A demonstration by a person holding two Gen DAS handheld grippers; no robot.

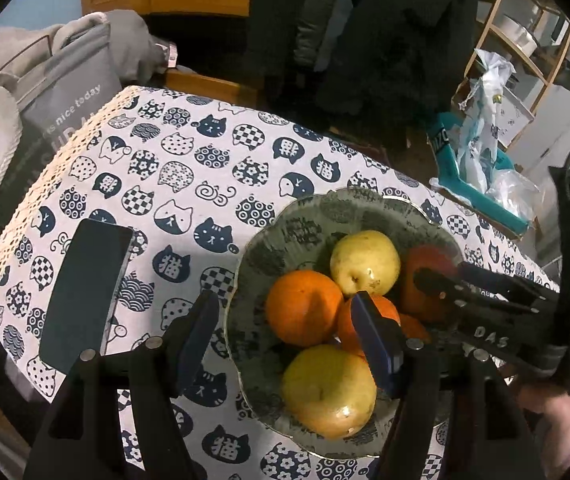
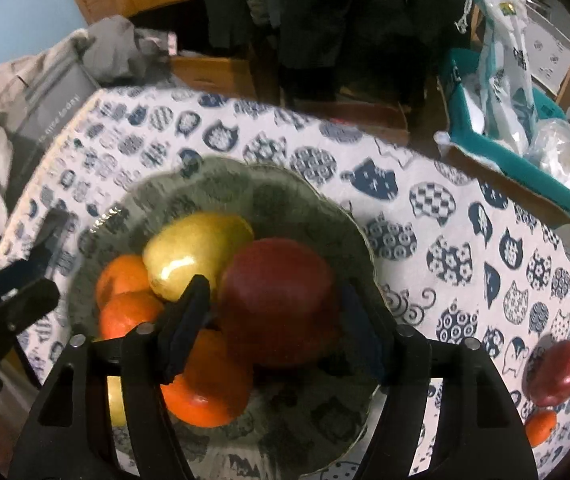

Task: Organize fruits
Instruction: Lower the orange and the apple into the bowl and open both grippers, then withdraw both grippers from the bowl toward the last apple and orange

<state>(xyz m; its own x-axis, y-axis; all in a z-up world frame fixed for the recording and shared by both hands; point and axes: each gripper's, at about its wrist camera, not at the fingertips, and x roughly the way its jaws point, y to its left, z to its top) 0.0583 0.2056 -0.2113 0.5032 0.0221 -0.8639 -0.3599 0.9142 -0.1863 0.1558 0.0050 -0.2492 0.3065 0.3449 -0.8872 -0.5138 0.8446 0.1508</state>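
The right gripper (image 2: 273,332) straddles the round dark-red apple (image 2: 281,300) atop the scalloped grey-green plate (image 2: 213,184), jaws apparently just releasing it.

Left gripper (image 1: 289,336): I see it pitched steeply downward, jaws parted, nothing pressed between blue pads (image 1: 201,332). Right gripper (image 2: 273,328): also angled steeply down, jaws apart, straddling red apple (image 2: 281,300); whether pads press on it, I cannot tell through blur. In left wrist view, right gripper enters from right edge, its fingers reaching in toward centre. Bare hand (image 1: 557,432) visible at lower right, behind that gripper's body.
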